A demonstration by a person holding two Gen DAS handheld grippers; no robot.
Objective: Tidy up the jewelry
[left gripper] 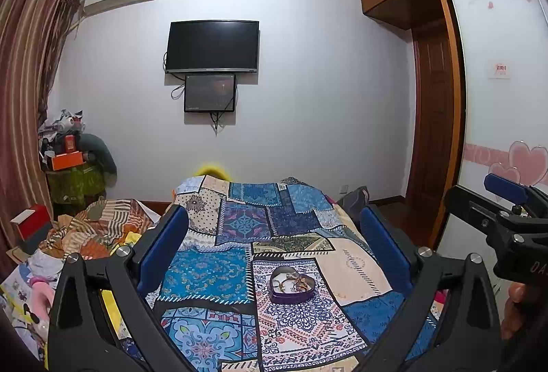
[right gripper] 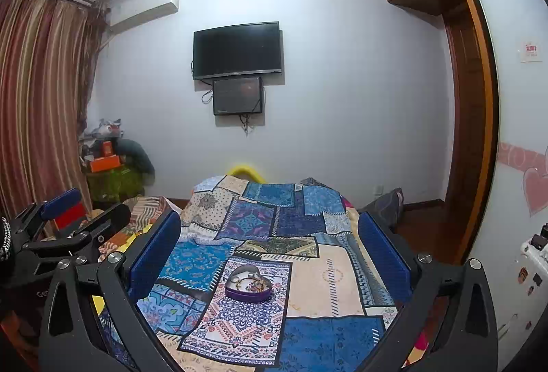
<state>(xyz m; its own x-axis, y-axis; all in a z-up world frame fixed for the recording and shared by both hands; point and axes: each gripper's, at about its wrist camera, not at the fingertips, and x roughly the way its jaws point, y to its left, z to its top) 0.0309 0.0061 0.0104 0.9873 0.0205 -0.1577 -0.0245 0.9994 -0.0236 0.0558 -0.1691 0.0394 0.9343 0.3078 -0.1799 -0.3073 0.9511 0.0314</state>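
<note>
Left gripper: in the left wrist view the black hand-held left gripper with blue padded fingers (left gripper: 270,245) stands with its jaws spread wide and nothing between them, raised above the near part of the bed.
Box, left wrist view: a purple heart-shaped tin box (left gripper: 291,284), lid off, sits on the patchwork blue, cream and pink bedspread (left gripper: 212,272), between the fingers in frame, nearer the right one and towards the bed's near end.
Jewelry, left wrist view: a tangle of gold-coloured chains and rings (left gripper: 291,283) lies inside the box; single pieces are too small to tell apart.
Right gripper: at the right edge of that view the black hand-held right gripper (left gripper: 513,211) appears side-on, held by a hand (left gripper: 517,303).
Right wrist view: that gripper (right gripper: 269,245) is likewise spread wide and holds nothing; the box (right gripper: 249,283) sits left of centre between its fingers, jewelry (right gripper: 248,283) inside.
Step in hand: my judgement is that the jewelry already lies gathered in the box, which fits either a heap waiting to be sorted or pieces just put away; the pictures do not settle which.
Next move: any reach into the box calls for a narrow, gentle pinch, as fine chains snag and slip.
</note>
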